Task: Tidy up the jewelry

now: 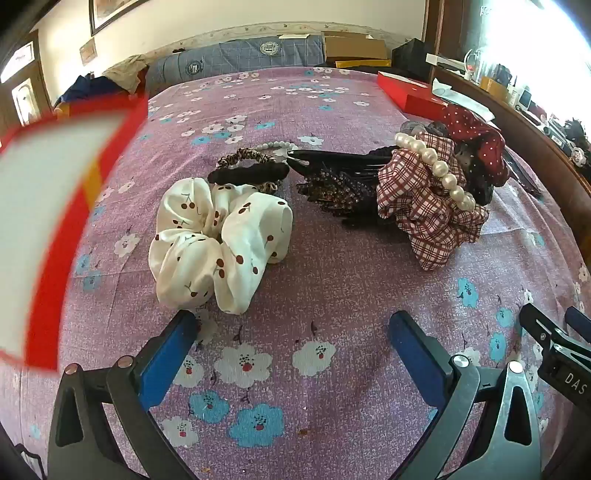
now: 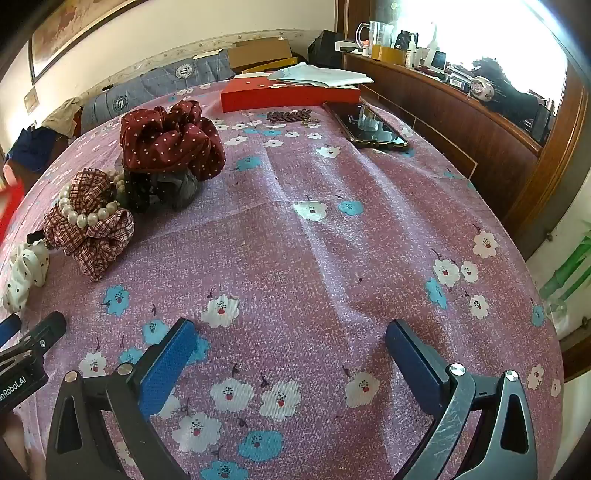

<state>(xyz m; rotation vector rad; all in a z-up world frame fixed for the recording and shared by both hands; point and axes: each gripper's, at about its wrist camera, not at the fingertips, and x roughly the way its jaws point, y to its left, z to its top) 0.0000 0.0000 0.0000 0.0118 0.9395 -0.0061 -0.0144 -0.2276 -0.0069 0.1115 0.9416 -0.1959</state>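
You are in a home bedroom. Under your fingers lies a bed with a pink flowered sheet (image 2: 332, 221). Far ahead of them, a folded blue quilt (image 1: 236, 55) rests against the wall, below a framed picture (image 1: 107, 11). To the right of the fingers stands a wooden headboard (image 2: 461, 129) with bottles (image 2: 410, 51) above it.

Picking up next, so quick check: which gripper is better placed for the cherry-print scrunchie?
Left. The left gripper is open with the cherry-print scrunchie just ahead of its fingertips. The right gripper faces bare bedspread; the scrunchie lies far off to its left.
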